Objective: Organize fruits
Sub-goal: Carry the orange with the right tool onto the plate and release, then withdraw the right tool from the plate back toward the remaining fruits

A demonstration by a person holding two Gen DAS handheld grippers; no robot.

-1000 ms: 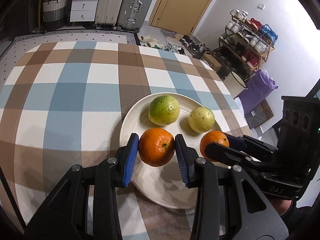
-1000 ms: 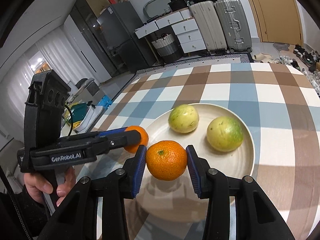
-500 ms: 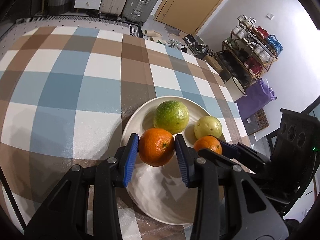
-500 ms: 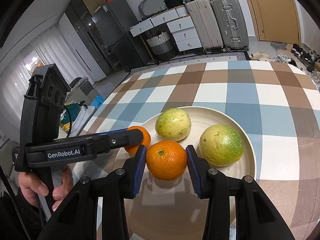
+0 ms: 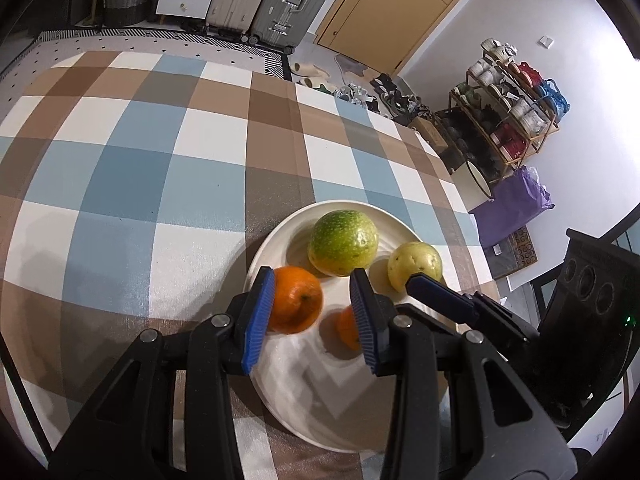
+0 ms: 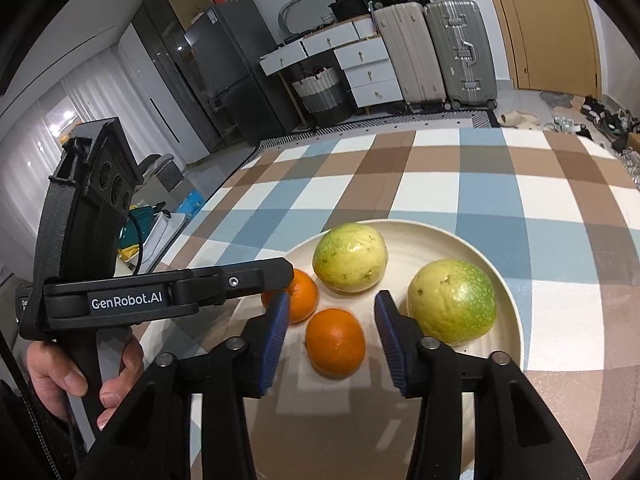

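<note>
both grippers hang low over the cream plate [image 6: 506, 288] on the checked tablecloth [image 5: 132, 184], and each has its jaws spread with nothing clamped. between the blue pads of the right gripper [image 6: 331, 342] sits a small orange [image 6: 335, 340], with a clear gap on either side. the left gripper [image 5: 310, 318] has the other orange [image 5: 295, 299] lying against its left pad, the right pad standing well off it, so that fruit looks set down on the plate, not gripped. just ahead of the right gripper's tips, to the right, is the bigger green-yellow fruit [image 6: 452, 302]; ahead and slightly left is the paler yellow one [image 6: 350, 258].

the oranges look light and firm, with a dimpled skin that the ribbed pads should hold well; being round, they'd likely roll on the smooth plate if nudged. i'd take one across its widest middle, pads square on opposite sides. the green-yellow fruits look heavier and wider, probably needing the jaws nearly full open and a gentle squeeze to spare the skin.
</note>
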